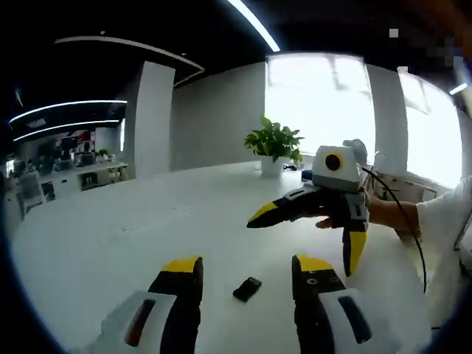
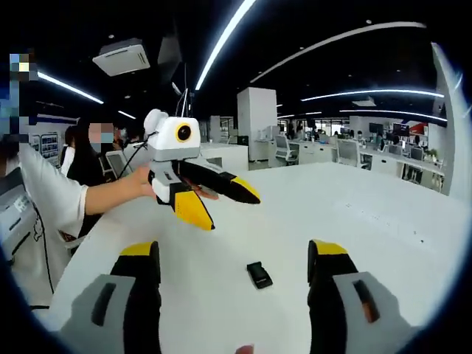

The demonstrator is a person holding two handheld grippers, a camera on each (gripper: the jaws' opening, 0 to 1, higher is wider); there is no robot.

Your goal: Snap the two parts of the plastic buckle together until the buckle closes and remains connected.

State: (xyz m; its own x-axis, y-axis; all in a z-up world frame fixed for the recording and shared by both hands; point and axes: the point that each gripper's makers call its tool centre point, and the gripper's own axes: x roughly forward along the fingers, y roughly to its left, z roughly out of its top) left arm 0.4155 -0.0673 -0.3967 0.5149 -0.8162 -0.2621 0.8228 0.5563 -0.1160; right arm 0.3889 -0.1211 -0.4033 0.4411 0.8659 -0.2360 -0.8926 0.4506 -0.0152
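Observation:
A small black plastic buckle piece (image 1: 247, 288) lies flat on the white table (image 1: 147, 221), just ahead of my left gripper (image 1: 248, 267), which is open with nothing between its yellow-tipped jaws. Across the table my right gripper (image 1: 304, 240) hangs above the surface, held by a hand, jaws spread wide and empty. In the right gripper view the same buckle piece (image 2: 259, 275) lies between and slightly beyond the open right gripper (image 2: 234, 251). The left gripper (image 2: 224, 208) hovers beyond it, open, also in a hand. I cannot tell whether the piece is one part or two joined.
A potted plant (image 1: 274, 144) in a white pot stands at the table's far edge by bright windows. A person's white sleeve (image 2: 37, 199) and arm reach in from the left. Office desks and chairs (image 2: 332, 151) fill the background.

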